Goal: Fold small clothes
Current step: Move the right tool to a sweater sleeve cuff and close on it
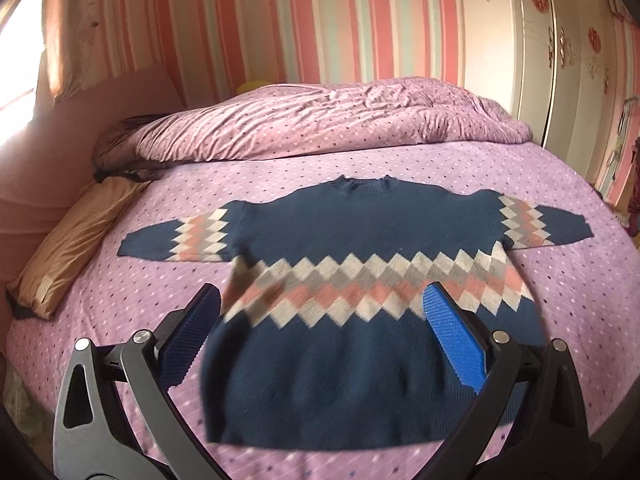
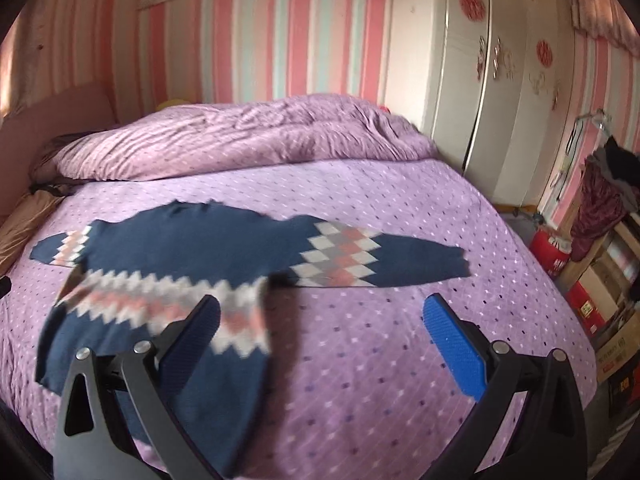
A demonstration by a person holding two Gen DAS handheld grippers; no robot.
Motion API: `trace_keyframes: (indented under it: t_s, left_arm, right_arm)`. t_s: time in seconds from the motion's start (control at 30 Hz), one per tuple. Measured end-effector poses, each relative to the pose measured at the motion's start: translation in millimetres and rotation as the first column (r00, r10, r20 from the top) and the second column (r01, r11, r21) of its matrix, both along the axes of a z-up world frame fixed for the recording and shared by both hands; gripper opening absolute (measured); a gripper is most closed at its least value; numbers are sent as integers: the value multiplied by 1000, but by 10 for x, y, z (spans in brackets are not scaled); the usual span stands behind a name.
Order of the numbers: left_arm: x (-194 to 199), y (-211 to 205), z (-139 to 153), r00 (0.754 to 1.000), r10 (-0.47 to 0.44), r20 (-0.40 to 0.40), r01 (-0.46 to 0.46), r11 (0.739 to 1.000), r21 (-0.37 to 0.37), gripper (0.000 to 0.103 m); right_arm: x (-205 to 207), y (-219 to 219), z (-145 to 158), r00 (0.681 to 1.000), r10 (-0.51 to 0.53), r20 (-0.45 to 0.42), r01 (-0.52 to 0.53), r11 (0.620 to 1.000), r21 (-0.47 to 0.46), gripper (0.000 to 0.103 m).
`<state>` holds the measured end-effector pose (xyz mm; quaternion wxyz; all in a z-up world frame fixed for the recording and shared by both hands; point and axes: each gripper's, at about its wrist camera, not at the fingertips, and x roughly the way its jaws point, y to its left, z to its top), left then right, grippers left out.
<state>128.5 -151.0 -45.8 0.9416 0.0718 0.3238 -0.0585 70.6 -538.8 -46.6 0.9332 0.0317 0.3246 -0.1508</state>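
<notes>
Sweater [image 1: 340,264]: one item, navy knit with a single zigzag band of white, grey and pink diamonds across the chest and a matching band on each of its two sleeves. Left wrist view: it lies flat on the purple dotted bed sheet [image 1: 560,300], collar toward the rumpled duvet [image 1: 320,120], both sleeves spread sideways, one tan pillow [image 1: 76,248] beyond its sleeve. Left gripper [image 1: 322,312]: jaws spread wide, grasping nothing, two blue pads [image 1: 456,344] above the lower body of the sweater; contact cannot be told. Right wrist view: one sweater [image 2: 180,256], blurred at the hem. Right gripper [image 2: 322,316]: jaws spread wide, empty, over the sweater's side edge and the sheet.
</notes>
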Motion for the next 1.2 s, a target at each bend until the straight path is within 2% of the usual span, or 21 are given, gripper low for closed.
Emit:
trace_keyframes:
  t_s: [0.2,0.3,0.53,0.67,0.8,0.97,1.1,1.2]
  left_arm:
    - [314,-547,-269,1000,-22,-4,22,1000,10,100]
    - [475,-793,-414,1000,-28,5,27,999,39,100]
    - [828,-1221,-647,999,-33,13,32,997,74,100]
    - [945,-1354,-731,999,-30,15,29,996,87,100]
    - [997,-1436,-843,999,-35,14,33,993,111,100]
    - [997,-1495,-947,999,-36,3,35,990,138,100]
    - [1022,-1523,-996,999,-33,-3,33,988,149,100]
    - [1040,-1536,-1016,1000,-29,-5,29,988,151,100]
  right_arm:
    - [398,-937,-337,997,-49,-57,51,999,20,102]
    - [576,-1392,-521,995,-70,-72,74,995,59,102]
    - [1038,-2428,-1071,985,-105,-140,133,969,206,102]
    - [1281,-3032,-1434,971,-140,-194,201,918,342,97]
    - [1463,-3416,-1754,950,-168,-263,266,877,401,82]
    - [1632,-3669,-2070,926,-200,-319,326,849,416,75]
    - [1679,-3745,-2221,917,-209,-340,352,824,444,65]
    - [1710,-3785,-2299,915,-215,-342,365,804,469,64]
